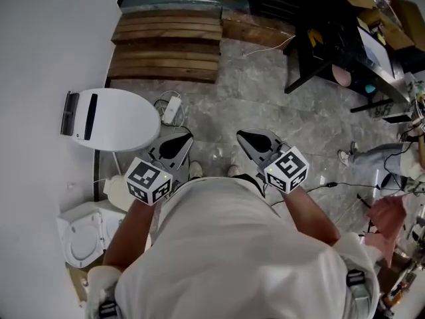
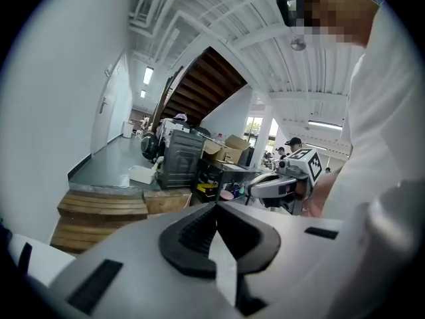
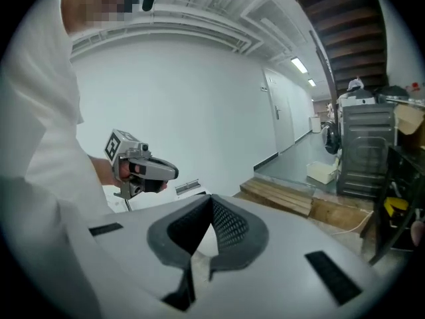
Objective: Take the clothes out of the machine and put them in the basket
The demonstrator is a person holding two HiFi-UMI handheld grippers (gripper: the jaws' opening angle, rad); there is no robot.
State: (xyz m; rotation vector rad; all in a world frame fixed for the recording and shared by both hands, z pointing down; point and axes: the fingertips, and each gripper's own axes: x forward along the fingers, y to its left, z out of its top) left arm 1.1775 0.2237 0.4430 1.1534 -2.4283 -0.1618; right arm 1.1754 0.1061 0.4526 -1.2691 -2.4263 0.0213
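My left gripper (image 1: 182,140) and right gripper (image 1: 248,138) are held side by side at waist height over the grey stone floor, both pointing slightly down. In the left gripper view the jaws of the left gripper (image 2: 214,206) meet at the tip with nothing between them. The right gripper (image 3: 211,198) likewise has its jaws together and empty. A white rounded appliance with a dark panel (image 1: 109,119) stands to the left of my left gripper. Below it sits a smaller white unit with a round lid (image 1: 83,239). No clothes or basket can be made out.
Wooden steps (image 1: 166,45) lie ahead by the white wall. A black stand and cluttered tables (image 1: 325,45) fill the far right. A white plug and cables (image 1: 171,108) lie on the floor near the appliance. Pink cloth (image 1: 385,218) hangs at the right edge.
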